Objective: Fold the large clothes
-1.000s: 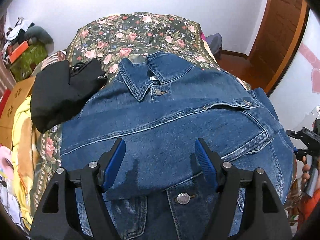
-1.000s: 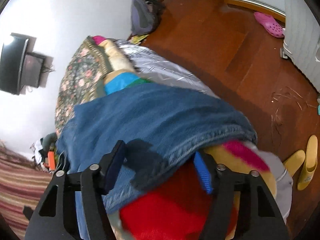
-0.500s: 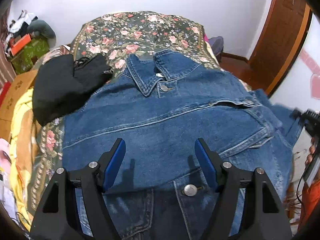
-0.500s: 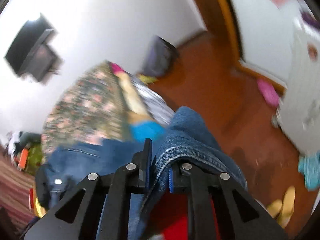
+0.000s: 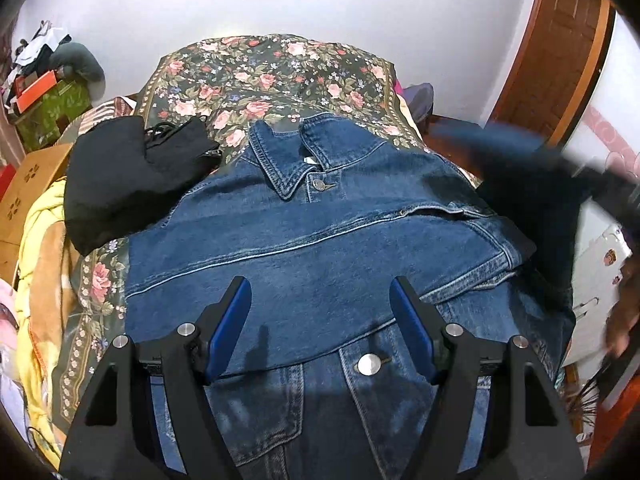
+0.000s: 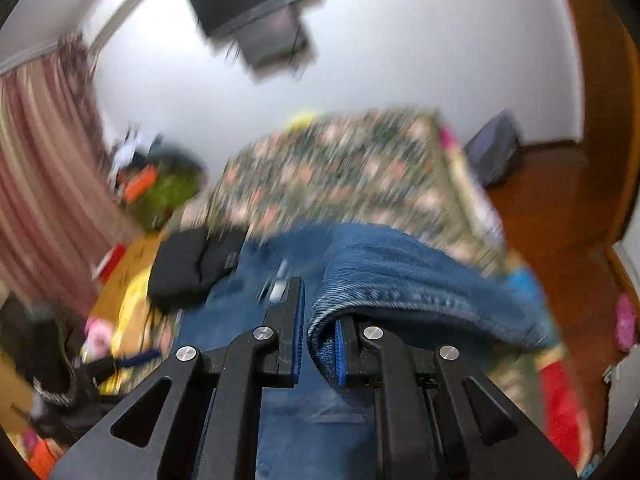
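Note:
A blue denim jacket lies front up on the floral bedspread, collar at the far side. My left gripper is open and empty, hovering over the jacket's lower front. My right gripper is shut on the jacket's right sleeve and holds it lifted above the bed. In the left wrist view that sleeve shows as a dark blur at the right, raised over the jacket's side. The right wrist view is motion-blurred.
A black garment lies on the bed left of the jacket's collar. Yellow cloth and a cardboard box sit along the left edge. A wooden door and bare floor are at the right.
My right gripper closed on the sleeve, lifted it and is swinging it left, over the jacket. The left gripper stayed open, drifting slightly back.

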`<state>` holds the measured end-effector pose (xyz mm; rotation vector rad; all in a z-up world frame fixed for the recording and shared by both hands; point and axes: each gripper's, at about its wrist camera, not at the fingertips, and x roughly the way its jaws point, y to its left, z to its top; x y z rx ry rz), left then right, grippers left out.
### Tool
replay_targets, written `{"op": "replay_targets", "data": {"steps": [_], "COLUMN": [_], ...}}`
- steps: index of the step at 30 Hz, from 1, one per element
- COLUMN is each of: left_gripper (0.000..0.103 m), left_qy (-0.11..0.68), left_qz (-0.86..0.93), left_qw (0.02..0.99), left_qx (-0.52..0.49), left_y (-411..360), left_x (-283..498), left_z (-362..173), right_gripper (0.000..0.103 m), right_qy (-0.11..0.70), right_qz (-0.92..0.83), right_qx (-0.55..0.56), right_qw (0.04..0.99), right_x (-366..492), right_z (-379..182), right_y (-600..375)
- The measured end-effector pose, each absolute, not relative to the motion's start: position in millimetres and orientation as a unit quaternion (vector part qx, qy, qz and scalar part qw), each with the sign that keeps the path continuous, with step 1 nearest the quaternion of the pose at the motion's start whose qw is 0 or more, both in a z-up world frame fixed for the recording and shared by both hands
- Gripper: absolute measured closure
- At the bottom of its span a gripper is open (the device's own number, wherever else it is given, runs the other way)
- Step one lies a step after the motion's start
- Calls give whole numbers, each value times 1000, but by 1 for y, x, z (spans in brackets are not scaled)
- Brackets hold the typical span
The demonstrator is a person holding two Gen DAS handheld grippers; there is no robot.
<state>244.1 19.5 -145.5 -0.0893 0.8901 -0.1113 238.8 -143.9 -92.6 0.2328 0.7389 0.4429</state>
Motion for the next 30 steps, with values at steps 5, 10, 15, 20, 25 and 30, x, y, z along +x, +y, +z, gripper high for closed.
{"op": "replay_targets", "data": {"steps": [5,10,15,20,25,30], "left_gripper": [33,33,32,33,33,33], "left_qy": [430,438,429,416,402,403], "left_qz": [-49,-53,-53,-54,-46,-40], "left_qw": [901,897,902,908,914,914], "left_qx": [-31,-28,-14,0,18,33], "left_y": [22,18,10,5,0,-2], "left_x": [238,239,241,242,244,249], "left_z": [-147,-152,-147,-140,-136,-142], "right_gripper": [89,88,85,72,42,36], "right_qy": [432,445,434,397,364,402], "right_qz": [222,233,235,203,154,106], "right_qx": [60,29,11,6,48,113], "right_qw": [872,864,870,895,917,902], "right_x": [235,228,225,228,236,258], "right_z": [-144,-135,-116,-101,-85,-101], "right_y": [-121,-129,-134,-145,-179,-217]}}
